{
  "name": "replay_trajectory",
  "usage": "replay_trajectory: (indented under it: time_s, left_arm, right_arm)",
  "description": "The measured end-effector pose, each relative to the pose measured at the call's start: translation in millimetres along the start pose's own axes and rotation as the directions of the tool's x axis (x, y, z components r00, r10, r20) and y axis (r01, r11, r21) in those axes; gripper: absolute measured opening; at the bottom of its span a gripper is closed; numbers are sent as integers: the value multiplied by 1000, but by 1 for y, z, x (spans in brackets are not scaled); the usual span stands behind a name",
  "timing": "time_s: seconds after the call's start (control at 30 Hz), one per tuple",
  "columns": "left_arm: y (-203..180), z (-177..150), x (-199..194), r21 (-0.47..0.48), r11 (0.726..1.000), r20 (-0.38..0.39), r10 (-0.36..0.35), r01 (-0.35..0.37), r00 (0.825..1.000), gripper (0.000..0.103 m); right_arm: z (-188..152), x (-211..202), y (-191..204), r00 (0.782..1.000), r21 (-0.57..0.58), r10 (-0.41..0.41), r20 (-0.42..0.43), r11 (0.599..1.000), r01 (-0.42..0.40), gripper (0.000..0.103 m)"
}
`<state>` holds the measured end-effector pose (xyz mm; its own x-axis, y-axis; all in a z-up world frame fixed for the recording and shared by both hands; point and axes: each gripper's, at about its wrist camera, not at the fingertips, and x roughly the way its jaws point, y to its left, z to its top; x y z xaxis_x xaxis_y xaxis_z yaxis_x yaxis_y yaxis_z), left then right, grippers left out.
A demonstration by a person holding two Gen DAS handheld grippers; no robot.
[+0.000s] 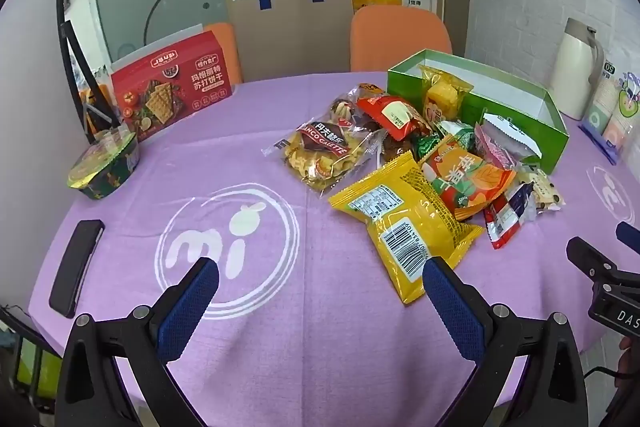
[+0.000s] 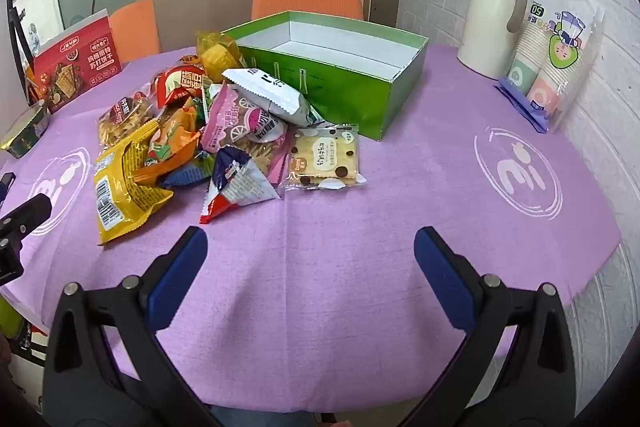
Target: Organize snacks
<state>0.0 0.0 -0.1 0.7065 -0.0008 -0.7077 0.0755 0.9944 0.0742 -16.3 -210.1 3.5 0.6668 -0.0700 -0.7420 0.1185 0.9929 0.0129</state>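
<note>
A: Left wrist view. Left claw (image 1: 320,277) spread wide, nothing between the blue pads, hovering over the purple tabletop (image 1: 280,347). State of the snacks?

B: Snack pile (image 1: 408,163) heaped mid-tabletop, right of the claw's centre line. Nearest: yellow packet (image 1: 404,227), barcode side up, its lower end just beside the right pad. Behind it an orange packet (image 1: 466,179), a clear bag of galettes (image 1: 324,151) and a red packet (image 1: 394,115). Green box (image 1: 516,107), open top, white inside, touches the back of the pile; one yellow wrapped item (image 1: 442,99) stands at its left end.

A: Right wrist view?

B: Right claw (image 2: 310,247) also released, empty, over bare cloth. Pile sits ahead-left. A flat cookie packet (image 2: 326,157) with dark dots lies at its right edge, just in front of the green box. A red-white-blue triangular packet (image 2: 240,183) lies nearest the claw. A white packet (image 2: 268,95) leans on the box wall.

A: Periphery?

B: Cream thermos (image 2: 494,19) and sleeved paper cups (image 2: 552,67) far right.
</note>
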Motion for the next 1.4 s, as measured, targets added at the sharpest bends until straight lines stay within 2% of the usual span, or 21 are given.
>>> replay_trajectory:
  time_s: [0.33, 0.5, 1.4]
  left_arm:
    - [7, 6, -7, -14, 1000, -12, -21, 21, 1000, 103]
    - [-4, 1, 3, -10, 1000, -6, -13, 13, 1000, 103]
    - [0, -1, 14, -31, 999, -24, -25, 25, 999, 103]
  right_arm:
    - [1, 4, 0, 1000, 1, 4, -3, 1000, -4, 103]
    - [2, 5, 1, 1000, 3, 9, -4, 1000, -9, 103]
    - [3, 14, 5, 1000, -7, 5, -19, 1000, -5, 103]
